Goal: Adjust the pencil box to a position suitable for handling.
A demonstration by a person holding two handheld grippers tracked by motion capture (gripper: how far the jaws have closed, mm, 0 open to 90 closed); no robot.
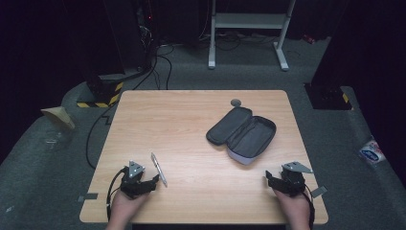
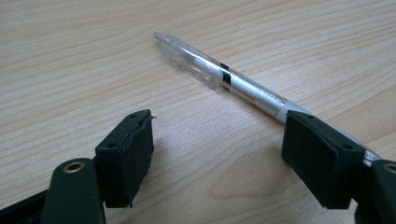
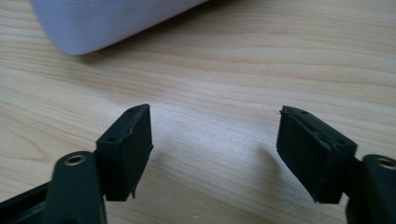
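**Two open tools rest near a pen and an unzipped case**

A light wooden counter point(image 1: 191, 120) sits in a dark room, seen from above. On its right half, a dark case point(image 1: 242, 132) lies unzipped and spread flat, with a pale grey underside showing at its near end. In the right gripper view that pale end point(image 3: 107, 21) lies ahead of the jaws and to their left, apart from them.

At the near right edge, a hand holds the right tool point(image 1: 280, 179) low over the counter. Its jaws stand wide apart, released, with bare wood between them.

At the near left edge, the other hand holds the left tool point(image 1: 146, 182), also released, jaws wide apart. A silver and clear pen point(image 1: 159, 168) lies flat on the counter just beside it. In the left gripper view the pen point(image 2: 224, 77) runs diagonally, its near end passing behind the right-hand jaw; whether they touch cannot be told.

A small grey round object point(image 1: 235, 102) lies near the far edge, just beyond the case.
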